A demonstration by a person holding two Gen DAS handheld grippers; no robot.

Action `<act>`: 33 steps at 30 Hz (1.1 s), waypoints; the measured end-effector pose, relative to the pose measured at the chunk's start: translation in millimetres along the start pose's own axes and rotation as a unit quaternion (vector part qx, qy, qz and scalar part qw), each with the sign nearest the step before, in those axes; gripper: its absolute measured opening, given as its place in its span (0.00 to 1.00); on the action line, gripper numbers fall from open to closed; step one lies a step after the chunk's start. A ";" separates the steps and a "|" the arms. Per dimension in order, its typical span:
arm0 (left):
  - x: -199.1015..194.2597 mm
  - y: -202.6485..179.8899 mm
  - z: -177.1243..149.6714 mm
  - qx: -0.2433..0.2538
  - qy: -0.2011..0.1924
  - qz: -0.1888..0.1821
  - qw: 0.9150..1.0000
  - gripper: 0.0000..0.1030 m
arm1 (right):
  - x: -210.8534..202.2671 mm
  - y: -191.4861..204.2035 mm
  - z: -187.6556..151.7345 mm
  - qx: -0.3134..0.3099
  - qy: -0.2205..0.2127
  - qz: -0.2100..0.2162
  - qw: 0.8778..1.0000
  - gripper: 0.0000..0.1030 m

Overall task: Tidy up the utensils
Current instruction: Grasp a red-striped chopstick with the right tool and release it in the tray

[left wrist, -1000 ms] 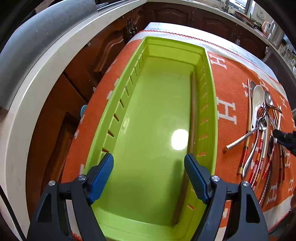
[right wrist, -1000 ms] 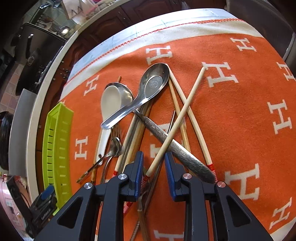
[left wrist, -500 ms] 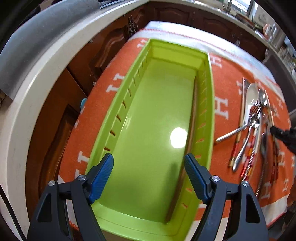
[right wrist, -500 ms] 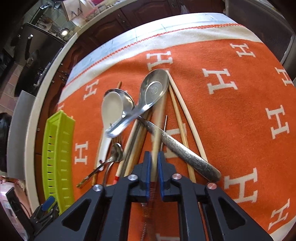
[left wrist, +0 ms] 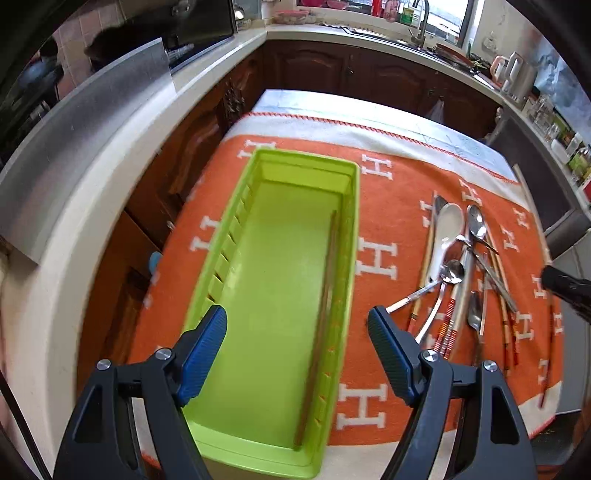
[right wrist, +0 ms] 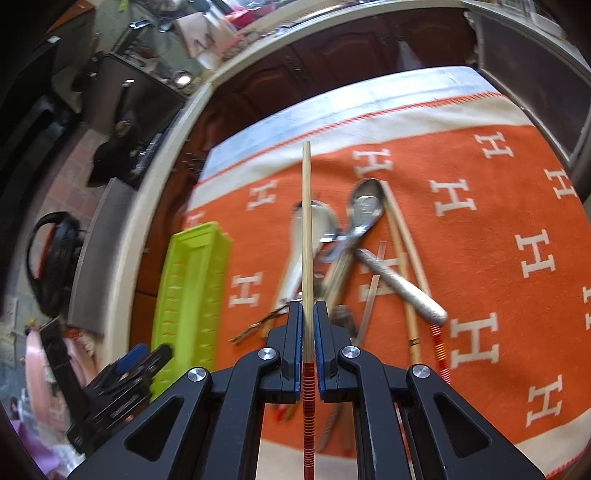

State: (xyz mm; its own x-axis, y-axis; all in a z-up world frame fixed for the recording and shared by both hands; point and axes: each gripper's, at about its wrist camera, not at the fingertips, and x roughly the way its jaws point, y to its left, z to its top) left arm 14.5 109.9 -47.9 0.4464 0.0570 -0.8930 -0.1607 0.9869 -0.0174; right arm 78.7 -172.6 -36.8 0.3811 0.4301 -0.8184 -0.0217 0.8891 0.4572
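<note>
Right gripper (right wrist: 307,334) clamped tight on pale bamboo chopstick with red-striped end (right wrist: 306,236), lifted above pile, centre frame. Left gripper (left wrist: 297,347) wide open, empty, over lime-green plastic tray (left wrist: 354,236). Risk: pinch near striped end, long overhang, possible pivot or slip. Long axis vertical in frame; bare tip toward upper edge.

A pale counter (left wrist: 122,155) curves round dark wooden cabinets (left wrist: 332,70); a steel panel (left wrist: 85,147) lies on its left stretch; at the far end a tap (left wrist: 421,22) stands before a bright window (left wrist: 443,11); daylight falls on bottles (left wrist: 576,155) and a kettle (left wrist: 517,74) along the right; the surface wears an orange cloth (left wrist: 399,221) with white H marks.
</note>
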 end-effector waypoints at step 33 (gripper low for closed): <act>1.9 80.7 41.9 -0.015 -0.046 0.120 0.992 0.78 | 115.5 201.1 -17.5 -0.102 0.103 0.020 0.989 0.27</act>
State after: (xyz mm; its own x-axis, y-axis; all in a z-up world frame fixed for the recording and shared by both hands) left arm 39.2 195.9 -32.1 0.4707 0.3037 -0.8284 -0.2968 0.9387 0.1755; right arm 102.2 58.6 -45.5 0.1801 0.4699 -0.8641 -0.2278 0.8746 0.4281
